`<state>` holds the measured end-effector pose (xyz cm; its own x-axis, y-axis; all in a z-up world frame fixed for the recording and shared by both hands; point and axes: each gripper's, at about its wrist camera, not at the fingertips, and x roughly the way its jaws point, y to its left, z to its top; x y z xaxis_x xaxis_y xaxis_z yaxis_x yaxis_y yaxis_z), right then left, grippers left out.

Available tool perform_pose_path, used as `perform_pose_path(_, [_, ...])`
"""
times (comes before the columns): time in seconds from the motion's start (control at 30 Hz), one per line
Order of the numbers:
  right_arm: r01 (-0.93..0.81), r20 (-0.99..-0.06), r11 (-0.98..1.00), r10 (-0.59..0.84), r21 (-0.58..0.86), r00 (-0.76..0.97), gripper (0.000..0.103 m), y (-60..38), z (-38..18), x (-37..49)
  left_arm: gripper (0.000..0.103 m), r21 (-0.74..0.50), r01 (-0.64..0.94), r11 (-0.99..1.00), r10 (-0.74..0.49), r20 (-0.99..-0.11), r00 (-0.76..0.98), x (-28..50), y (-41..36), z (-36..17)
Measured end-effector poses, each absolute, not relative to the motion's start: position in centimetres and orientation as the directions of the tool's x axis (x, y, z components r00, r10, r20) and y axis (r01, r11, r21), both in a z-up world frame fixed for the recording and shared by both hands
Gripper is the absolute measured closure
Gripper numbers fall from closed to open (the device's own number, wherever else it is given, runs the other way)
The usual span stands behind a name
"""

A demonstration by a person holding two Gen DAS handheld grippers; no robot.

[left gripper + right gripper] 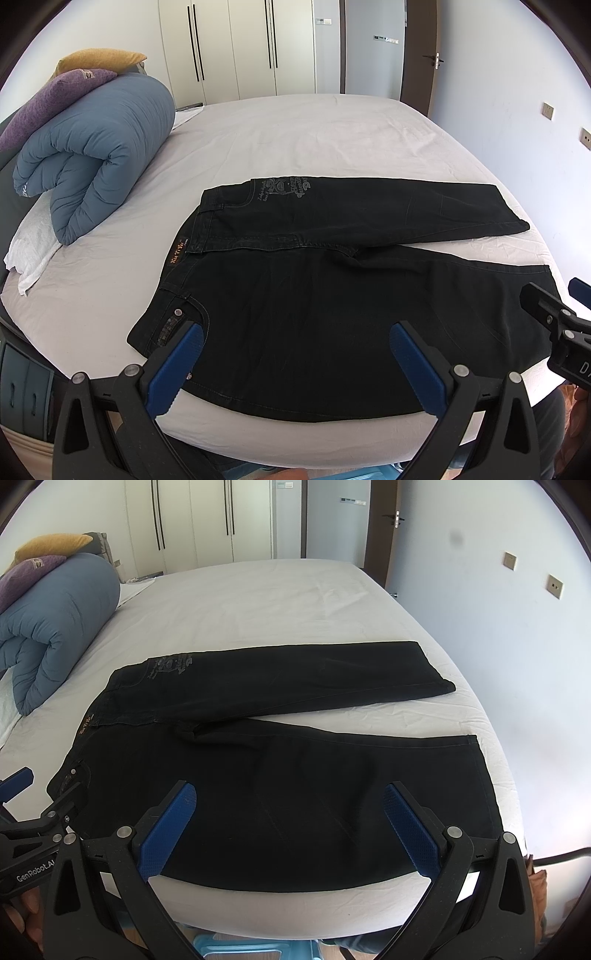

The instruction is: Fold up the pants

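Note:
Black pants [332, 295] lie flat on the white bed [295, 140], waistband to the left, both legs stretched to the right and spread slightly apart. My left gripper [297, 332] is open and empty, hovering over the near hip area by the front pocket. My right gripper [290, 794] is open and empty, over the near leg of the pants [295, 775]. The right gripper also shows at the right edge of the left wrist view [554, 314], and the left gripper at the left edge of the right wrist view [37, 805].
A rolled blue duvet [96, 155] with purple and yellow pillows lies at the bed's far left, beside a white towel [33, 240]. Wardrobes [236, 48] and a door stand behind. The wall is close to the bed's right side.

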<state>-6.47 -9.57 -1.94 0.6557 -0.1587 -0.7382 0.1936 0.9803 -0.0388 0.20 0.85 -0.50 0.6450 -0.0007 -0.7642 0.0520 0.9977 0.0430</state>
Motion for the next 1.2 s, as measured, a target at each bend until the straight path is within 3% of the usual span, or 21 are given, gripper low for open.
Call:
perform_pose_path(0.33, [0.16,-0.756,0.986,-0.146,-0.055,0.638,0.0,-9.2,-2.6,-5.1,0.0,0.032,0.057,0.998,-0.011,-0.774,0.633,1.8,1.7,-1.6])
perform_pose_path(0.67, [0.082,-0.774,0.995,-0.094,-0.054,0.627,0.0,-9.2,-3.6,1.7,0.0,0.0,0.12,0.993,-0.07,-0.818,0.572,8.4,4.2,-3.6])
perform_pose_path(0.8, [-0.062,-0.783,0.998,0.06,0.027,0.619,0.0,-9.7,-3.5,6.7,0.0,-0.026,0.215,0.976,-0.142,-0.829,0.541,12.5,5.0,-4.5])
perform_pose_path(0.9, [-0.231,-0.773,0.969,0.214,0.09,0.597,0.0,-10.2,-3.1,11.2,0.0,0.042,0.276,0.96,-0.108,-0.855,0.507,16.6,5.7,-5.2])
perform_pose_path(1.07, [-0.455,-0.757,0.887,0.349,0.077,0.552,0.0,-10.7,-2.8,18.2,0.0,0.156,0.367,0.917,-0.078,-0.831,0.55,25.6,7.5,-4.9])
perform_pose_path(1.2, [-0.538,-0.78,0.838,0.392,0.086,0.487,0.014,-11.4,-3.7,23.2,0.0,0.112,0.48,0.87,-0.134,-0.883,0.45,34.2,9.0,-6.2])
